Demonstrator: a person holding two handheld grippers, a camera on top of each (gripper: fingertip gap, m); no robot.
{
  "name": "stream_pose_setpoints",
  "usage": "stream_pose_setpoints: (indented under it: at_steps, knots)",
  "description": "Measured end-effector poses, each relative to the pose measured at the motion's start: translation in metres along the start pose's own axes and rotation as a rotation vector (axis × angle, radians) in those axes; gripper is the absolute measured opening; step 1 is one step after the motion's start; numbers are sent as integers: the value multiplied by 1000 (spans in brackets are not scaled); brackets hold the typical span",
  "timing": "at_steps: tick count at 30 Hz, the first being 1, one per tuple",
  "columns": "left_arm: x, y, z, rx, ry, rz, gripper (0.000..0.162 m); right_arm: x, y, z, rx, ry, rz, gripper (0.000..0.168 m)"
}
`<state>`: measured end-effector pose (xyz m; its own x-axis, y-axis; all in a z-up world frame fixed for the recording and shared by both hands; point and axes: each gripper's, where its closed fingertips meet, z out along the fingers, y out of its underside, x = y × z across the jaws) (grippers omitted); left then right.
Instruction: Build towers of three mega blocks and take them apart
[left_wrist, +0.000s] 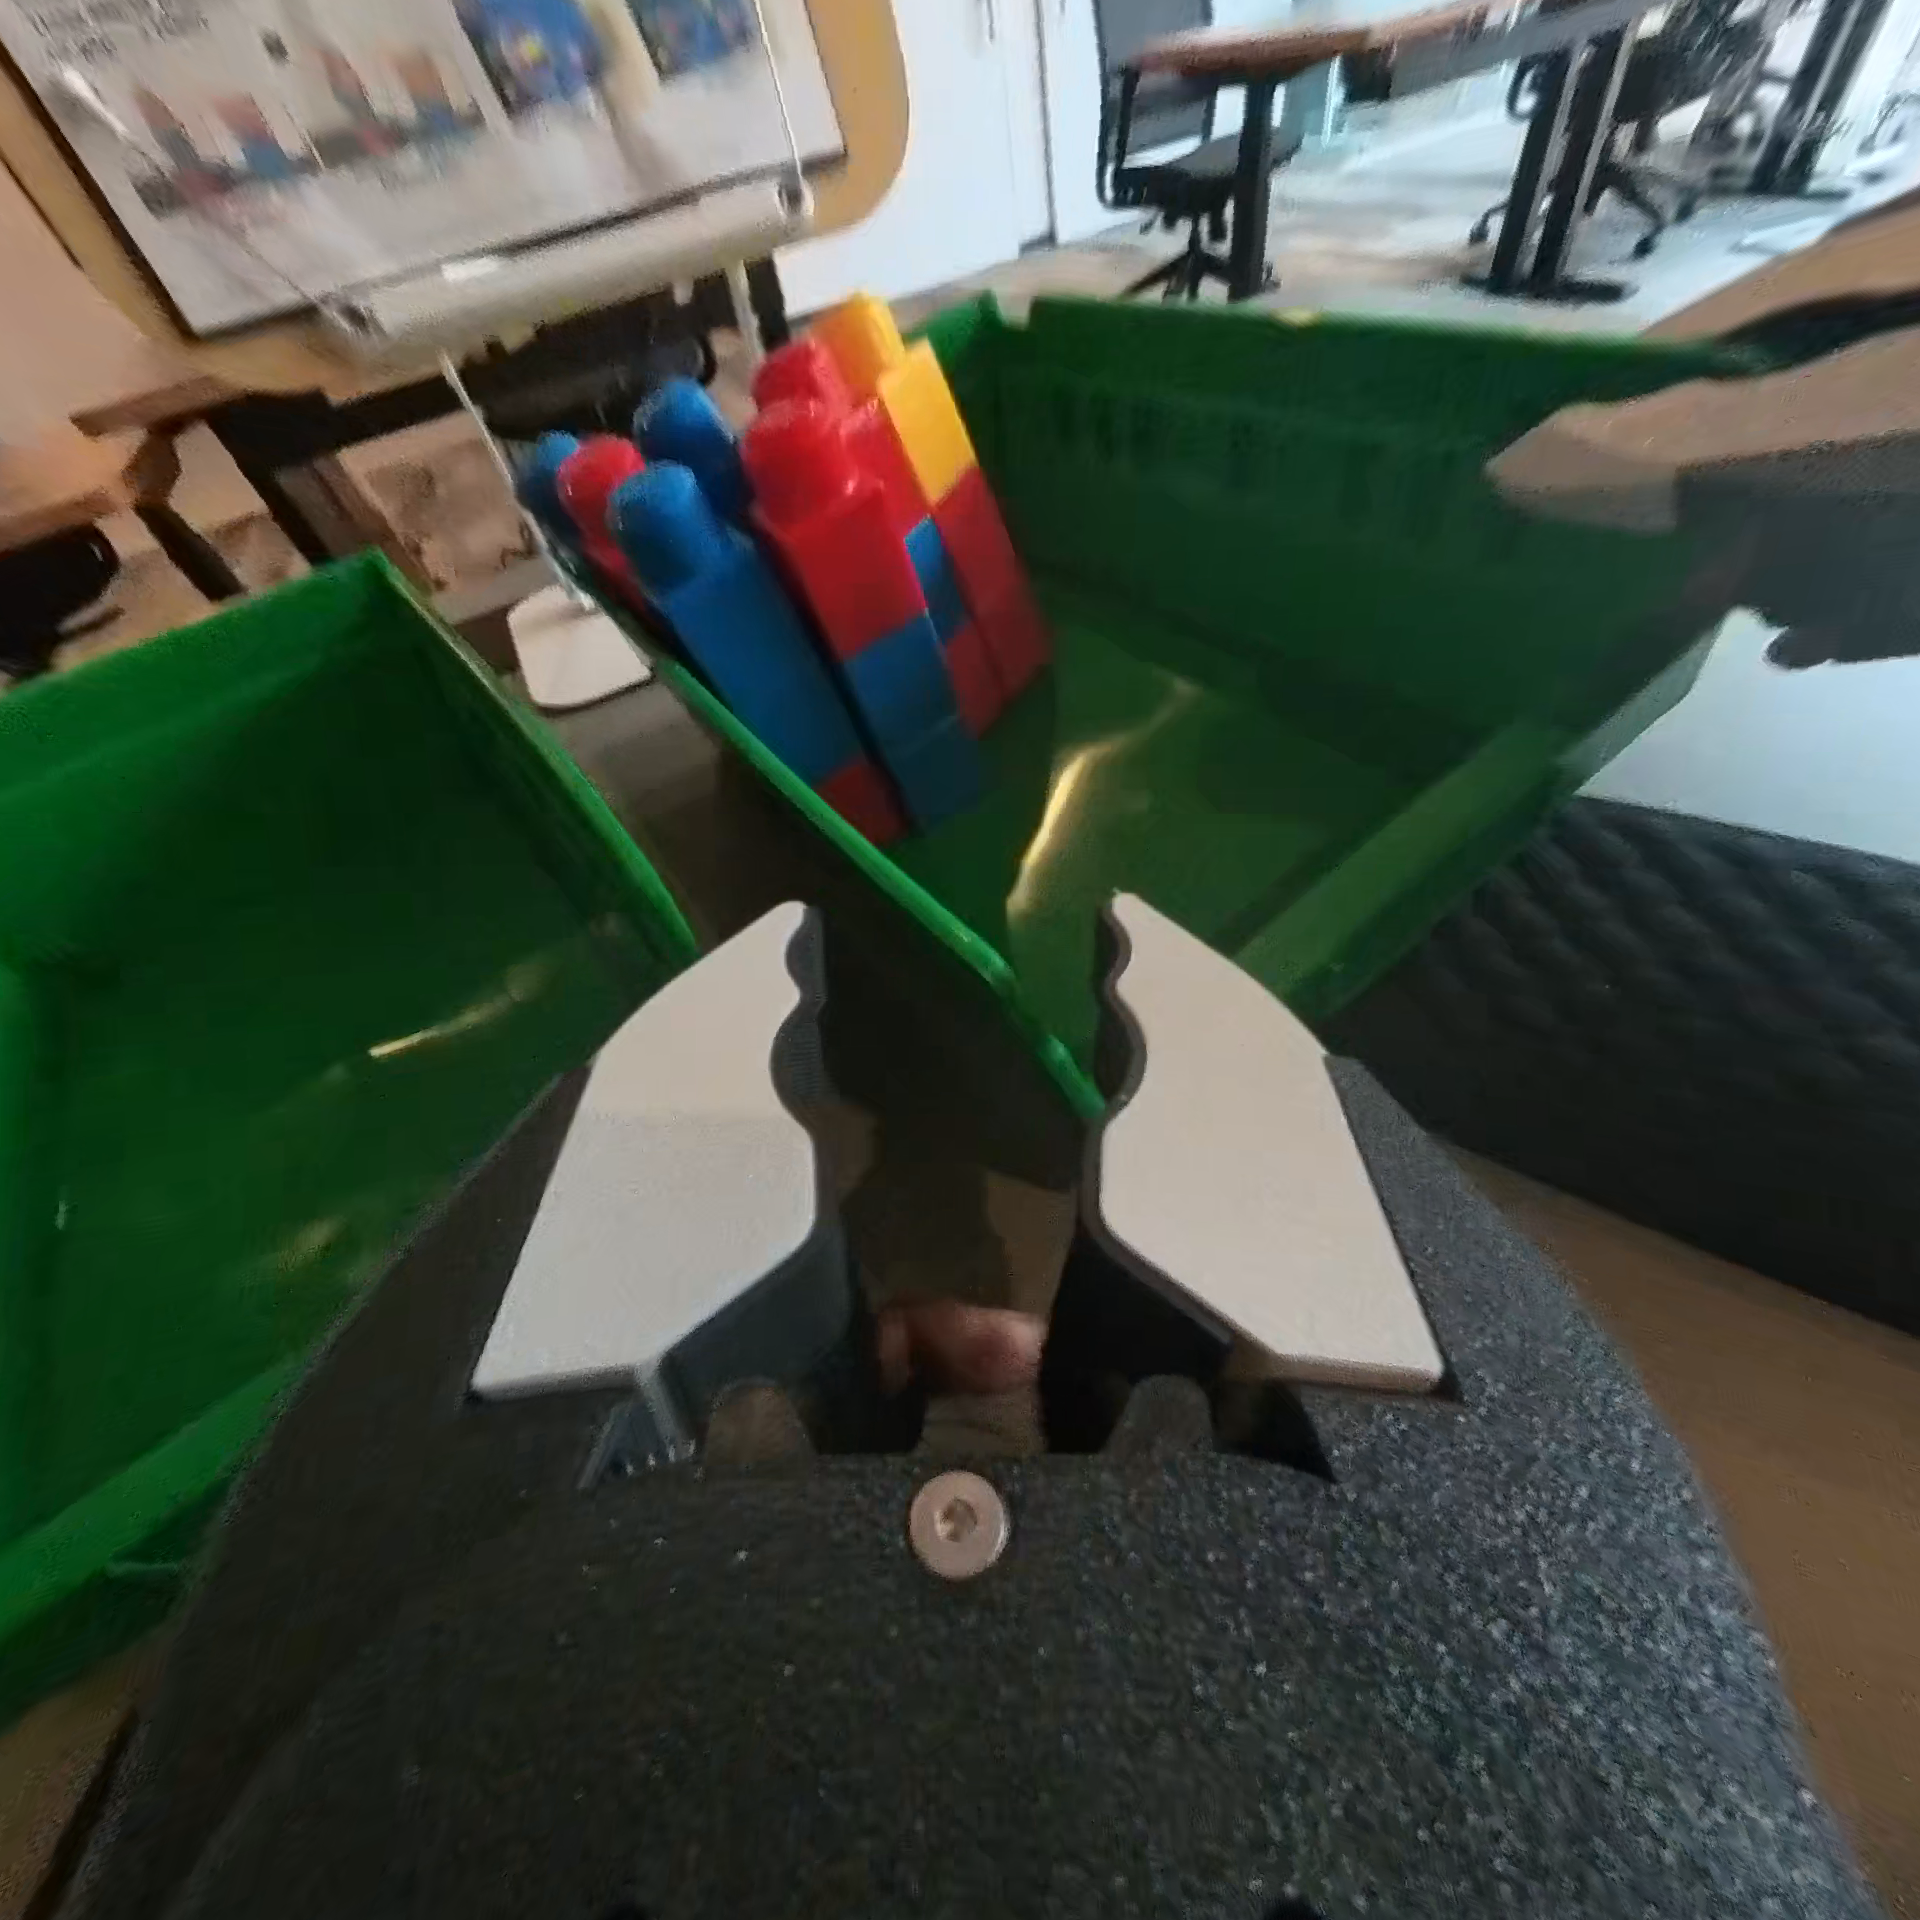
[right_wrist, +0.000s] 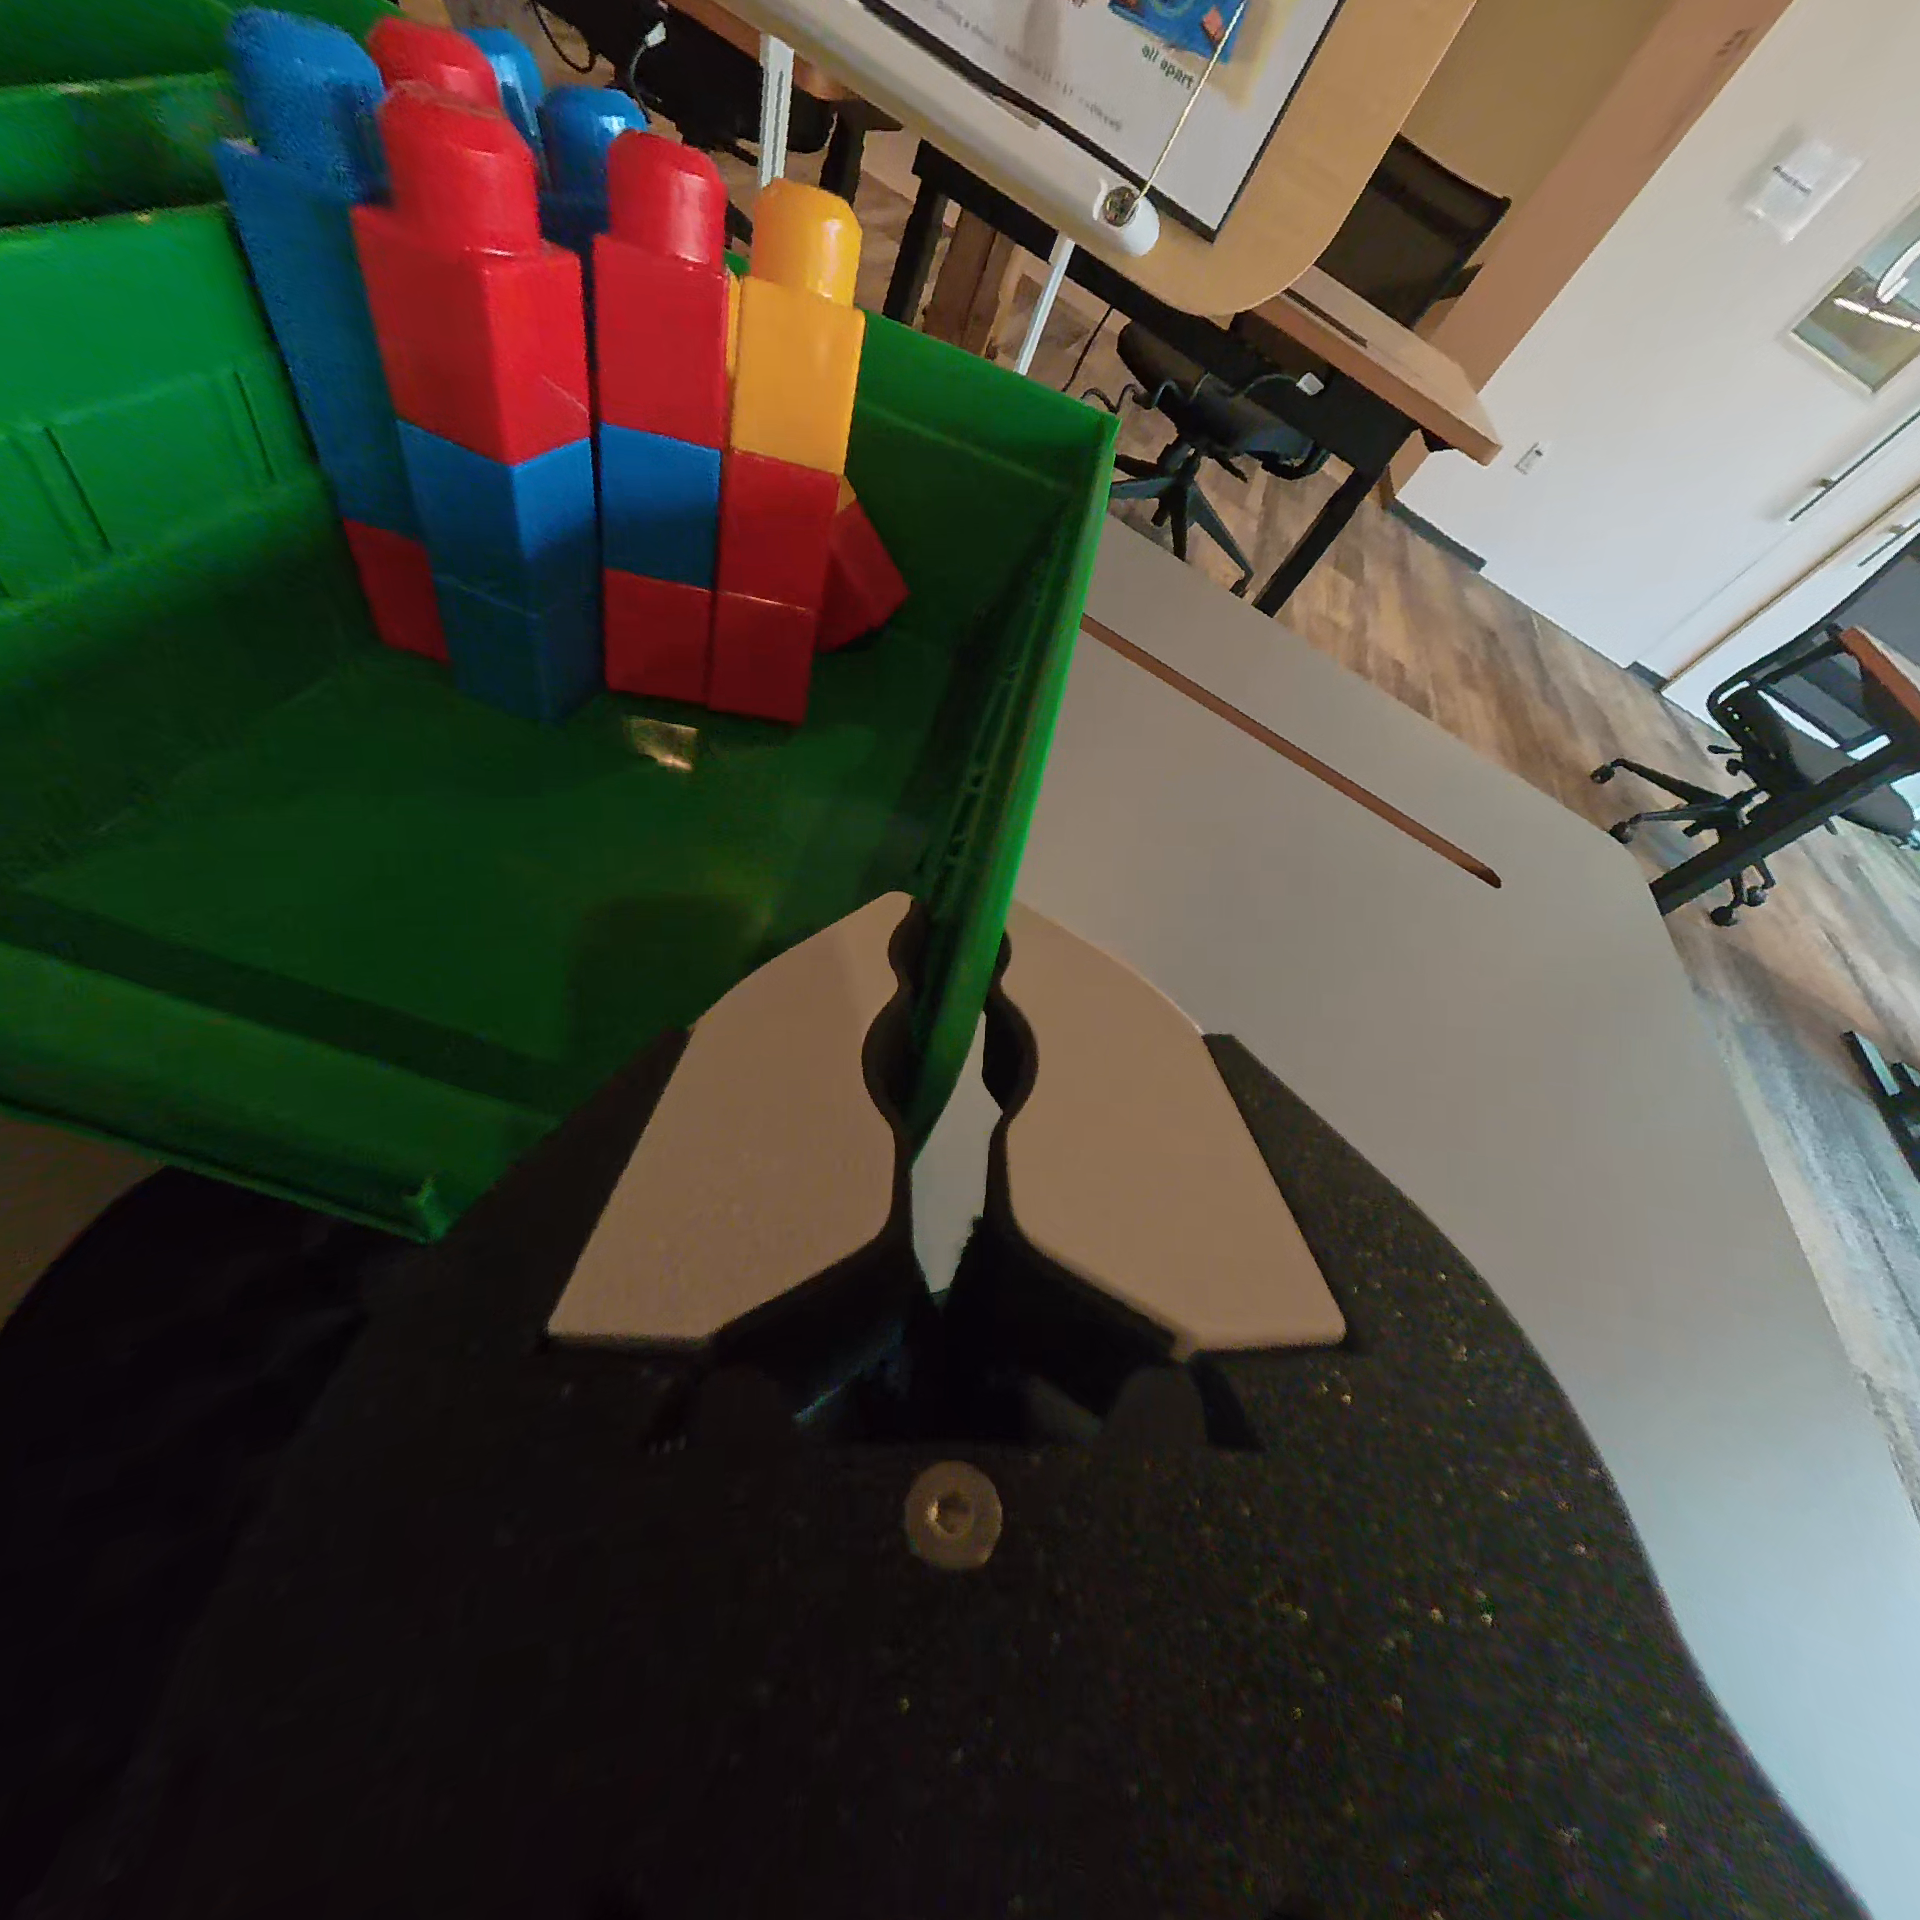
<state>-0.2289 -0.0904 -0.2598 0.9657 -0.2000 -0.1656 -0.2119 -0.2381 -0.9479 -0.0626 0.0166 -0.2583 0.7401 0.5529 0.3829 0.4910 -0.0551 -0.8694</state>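
Observation:
Several three-block towers of red, blue and yellow mega blocks (left_wrist: 831, 582) stand packed together in a corner of a green bin (left_wrist: 1299, 520), which looks tilted. My left gripper (left_wrist: 956, 914) is open. It straddles the bin's near wall, whose edge touches the right finger. My right gripper (right_wrist: 956, 920) is shut on the bin's right wall (right_wrist: 987, 675). The towers (right_wrist: 540, 416) stand inside, to its upper left. The right gripper also shows far off in the left wrist view (left_wrist: 1662, 488), at the bin's far rim.
A second green bin (left_wrist: 260, 883) sits close on the left. A black quilted pad (left_wrist: 1662, 987) lies under the bin's right side. A grey table (right_wrist: 1351, 883) extends to the right. A poster board (left_wrist: 416, 135), desks and office chairs (right_wrist: 1818, 748) stand beyond. Left tips to right tips: about 20 cm.

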Motion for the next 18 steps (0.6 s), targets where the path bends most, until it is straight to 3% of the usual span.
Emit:
stream_pose_setpoints:
  at_steps: [4,7,18]
  knots:
    - [6,14,14,-56,23,-32,41,0,1,0,-7,3,-2,8]
    - [3,18,25,-76,0,-16,26,1,1,0,-11,5,-7,8]
    - [-1,-7,30,75,-117,199,15,5,6,-6,30,42,-6,7]
